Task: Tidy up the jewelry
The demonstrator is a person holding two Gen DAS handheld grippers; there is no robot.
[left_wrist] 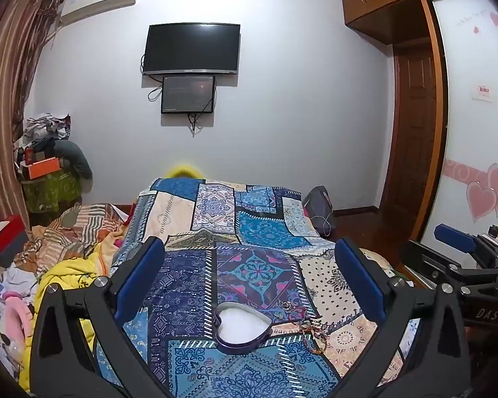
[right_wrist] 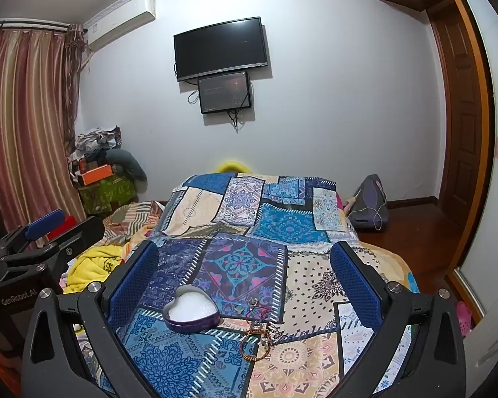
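— Reading anything off the jewelry (right_wrist: 259, 331) from where you sat?

— No writing on it. I saw a small tangle just right of the heart-shaped tin (right_wrist: 192, 310): a braided brown bracelet (right_wrist: 251, 348), a couple of metal rings (right_wrist: 254, 302) and a thin red cord, all lying on the patchwork bedspread (right_wrist: 282, 225). The tin was purple-walled, lidless, with a white lining, and sat upright near the bed's close end.

— Any labels at all?

— Only on the rig. I read "DAS" on the right gripper (left_wrist: 455, 242) from the left view, and "GenRobot.AI" on the left gripper (right_wrist: 46, 222) from the right view.

— And the tongs?

— I had both spread wide, blue pads (left_wrist: 139, 278) well apart, nothing between them, hovering above the bedspread with tin and jewelry framed between the fingers.

— Farther out?

— A dark television (right_wrist: 220, 46) hung on the wall, with a smaller screen (right_wrist: 224, 92) below it.
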